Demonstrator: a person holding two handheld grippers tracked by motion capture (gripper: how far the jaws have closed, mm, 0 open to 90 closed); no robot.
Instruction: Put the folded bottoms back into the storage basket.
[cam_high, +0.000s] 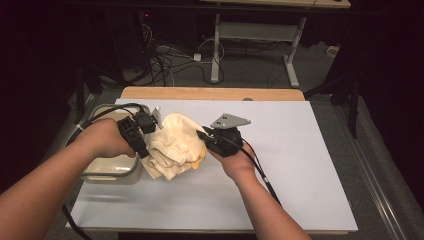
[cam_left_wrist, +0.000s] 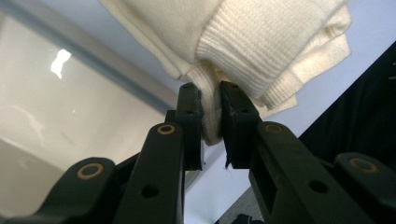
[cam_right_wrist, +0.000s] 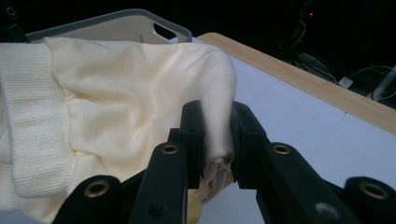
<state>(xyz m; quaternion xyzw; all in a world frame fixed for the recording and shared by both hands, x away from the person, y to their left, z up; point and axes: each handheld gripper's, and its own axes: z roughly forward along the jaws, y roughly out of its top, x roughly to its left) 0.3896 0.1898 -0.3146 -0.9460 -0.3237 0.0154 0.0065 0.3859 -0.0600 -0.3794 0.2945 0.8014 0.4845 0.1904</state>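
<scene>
A folded cream sweater (cam_high: 172, 145) with ribbed cuffs hangs bunched between my two hands over the white table mat (cam_high: 300, 165). My left gripper (cam_high: 144, 145) is shut on its left edge; the left gripper view shows the ribbed knit (cam_left_wrist: 261, 42) pinched between the black jaws of that gripper (cam_left_wrist: 211, 100). From the other side, my right gripper (cam_high: 204, 136) is shut on the sweater's right side. In the right gripper view, a fold of the smooth cream fabric (cam_right_wrist: 140, 93) is clamped in that gripper (cam_right_wrist: 215, 126).
A cream plastic bin (cam_high: 112, 172) with a grey rim stands at the table's left edge, partly under my left hand; its rim (cam_right_wrist: 140, 18) lies behind the sweater. The wooden table edge (cam_high: 210, 93) runs along the back. Desk legs and cables (cam_high: 200, 55) are on the floor beyond.
</scene>
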